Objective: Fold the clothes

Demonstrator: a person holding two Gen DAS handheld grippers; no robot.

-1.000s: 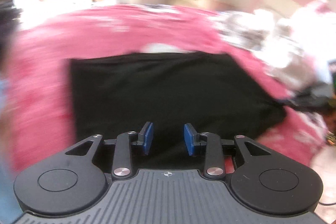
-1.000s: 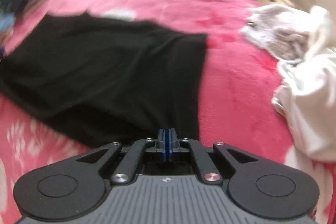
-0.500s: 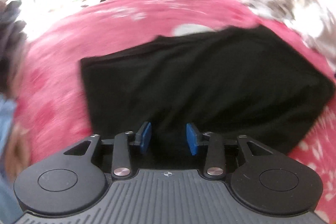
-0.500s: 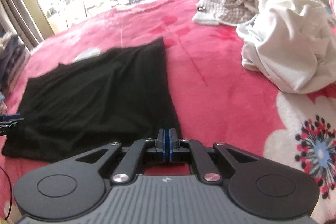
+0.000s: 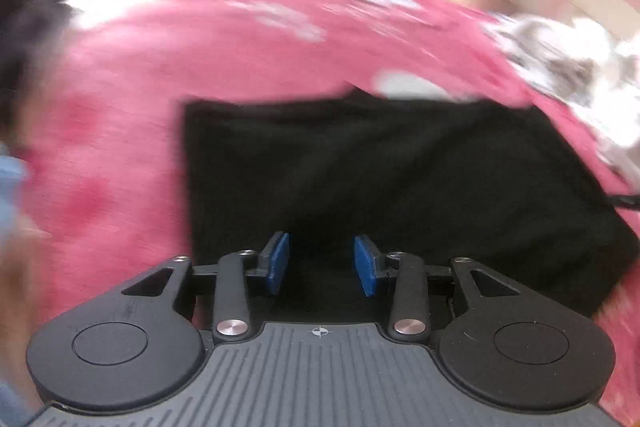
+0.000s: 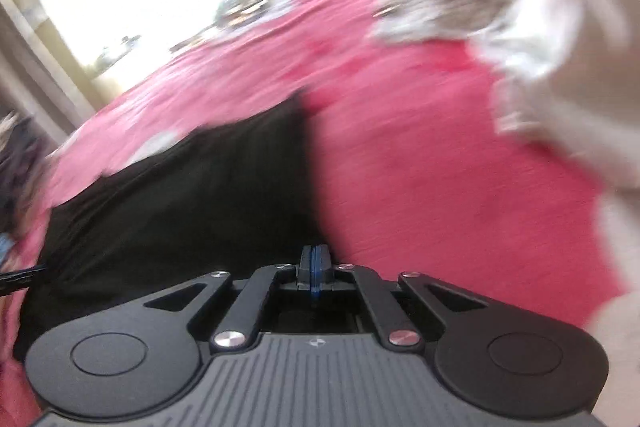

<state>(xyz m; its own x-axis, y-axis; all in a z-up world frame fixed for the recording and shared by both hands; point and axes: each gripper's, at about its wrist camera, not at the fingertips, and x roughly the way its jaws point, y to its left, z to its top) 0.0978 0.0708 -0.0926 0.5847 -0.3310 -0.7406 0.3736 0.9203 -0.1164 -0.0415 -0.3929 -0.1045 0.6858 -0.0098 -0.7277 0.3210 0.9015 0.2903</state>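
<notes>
1. A black garment (image 5: 384, 187) lies spread flat on a pink blanket (image 5: 200, 59); both views are blurred.
2. The left gripper (image 5: 322, 263) is over the near edge of the garment. Its blue pads (image 5: 278, 261) stand partly apart and have just been opening; only the dark cloth shows behind the gap, and nothing is pinched between them.
3. The right gripper (image 6: 314, 267) is at the garment's near right corner, where black cloth meets the pink blanket. Its jaws are pressed together, pad against pad; I cannot tell whether any cloth is caught between them.
4. A heap of white and grey clothes (image 6: 520, 7) lies on the blanket to the right of the garment, apart from it.
5. In the right view a dark bar (image 6: 20, 277) shows at the garment's left edge; it is too blurred to identify.
</notes>
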